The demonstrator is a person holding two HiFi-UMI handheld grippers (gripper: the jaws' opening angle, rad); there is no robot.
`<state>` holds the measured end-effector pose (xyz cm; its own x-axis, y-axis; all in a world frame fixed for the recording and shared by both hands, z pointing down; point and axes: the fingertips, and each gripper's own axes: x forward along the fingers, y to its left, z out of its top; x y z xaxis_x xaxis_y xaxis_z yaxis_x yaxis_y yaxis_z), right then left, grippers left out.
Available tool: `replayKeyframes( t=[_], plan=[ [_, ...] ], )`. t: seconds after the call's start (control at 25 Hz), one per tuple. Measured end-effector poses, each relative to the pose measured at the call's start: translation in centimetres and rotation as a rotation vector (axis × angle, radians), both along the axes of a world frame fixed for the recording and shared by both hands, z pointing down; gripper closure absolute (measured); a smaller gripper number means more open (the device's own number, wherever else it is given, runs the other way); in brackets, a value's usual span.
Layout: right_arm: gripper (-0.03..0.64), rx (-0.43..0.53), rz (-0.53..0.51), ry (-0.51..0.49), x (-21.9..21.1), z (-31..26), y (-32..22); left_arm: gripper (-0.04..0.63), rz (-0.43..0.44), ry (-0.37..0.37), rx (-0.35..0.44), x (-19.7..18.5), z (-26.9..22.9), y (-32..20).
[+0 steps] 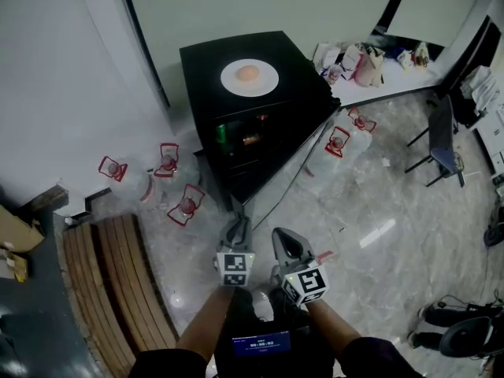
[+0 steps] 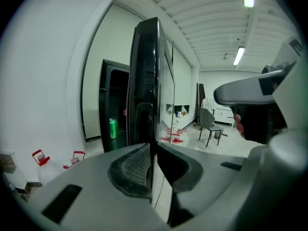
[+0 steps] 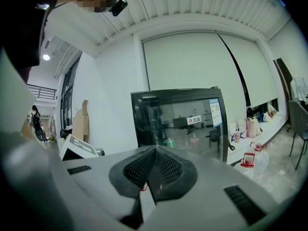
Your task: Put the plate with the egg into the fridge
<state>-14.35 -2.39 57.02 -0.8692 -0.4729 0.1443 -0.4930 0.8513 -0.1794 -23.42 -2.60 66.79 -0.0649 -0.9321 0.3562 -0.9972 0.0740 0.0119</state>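
I see the plate (image 1: 233,79) with the egg (image 1: 249,72) on top of the black fridge (image 1: 295,73), near the middle of its top face and well away from both tongs. The fridge stands against the pale wall. Its door (image 2: 144,81) hangs open towards me, and the left gripper view shows it edge-on. Inside, a green can (image 2: 112,128) stands upright on a shelf.

My left tongs (image 2: 153,150) are closed on the free edge of that door, with the dark edge running down between the two pads. In the head view they (image 1: 235,225) reach forward to the door's lower corner.

My right tongs (image 3: 155,153) are pressed fully together with nothing between them. They point at the fridge's glass front from a little way off. In the head view they (image 1: 285,244) sit just beside the left pair, to its right.

Clear water jugs (image 1: 187,203) with red handles stand on the marble floor (image 1: 370,203) on both sides of the fridge. A wooden bench (image 1: 110,282) lies at my left.
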Motion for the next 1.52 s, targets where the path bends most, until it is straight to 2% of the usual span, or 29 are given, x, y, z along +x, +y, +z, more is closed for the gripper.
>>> replayKeyframes(
  t=[0.24, 0.4, 0.52, 0.76, 1.0, 1.28, 1.4, 1.52],
  plan=[
    [0.607, 0.009, 0.085, 0.008, 4.5, 0.5, 0.7, 0.557, 0.112, -0.023, 0.003, 8.0, 0.1, 1.3],
    [0.607, 0.002, 0.189, 0.021, 8.9, 0.3, 1.6, 0.560, 0.083, -0.029, -0.002, 12.8, 0.2, 1.9],
    [0.607, 0.014, 0.246, 0.011, 12.5, -0.4, 1.3, 0.560, 0.082, -0.007, -0.012, 15.7, -0.2, 1.6],
    [0.607, 0.010, 0.282, -0.030, 19.7, -0.6, 1.9, 0.572, 0.195, 0.042, -0.029, 22.3, -0.5, 1.1],
    [0.607, 0.009, 0.303, -0.019, 25.8, -0.4, 2.1, 0.586, 0.340, 0.005, 0.017, 29.1, -2.7, 0.7],
    [0.607, 0.001, 0.327, -0.020, 29.2, -0.8, 1.6, 0.586, 0.409, -0.011, 0.073, 32.7, -5.6, 0.2],
    [0.607, 0.035, 0.311, -0.007, 28.9, -1.8, 1.2, 0.586, 0.430, -0.032, 0.098, 32.3, -7.1, 0.0],
    [0.607, 0.071, 0.262, 0.017, 27.5, -2.4, 1.1, 0.586, 0.451, -0.085, 0.137, 30.0, -9.6, -0.1]
  ],
)
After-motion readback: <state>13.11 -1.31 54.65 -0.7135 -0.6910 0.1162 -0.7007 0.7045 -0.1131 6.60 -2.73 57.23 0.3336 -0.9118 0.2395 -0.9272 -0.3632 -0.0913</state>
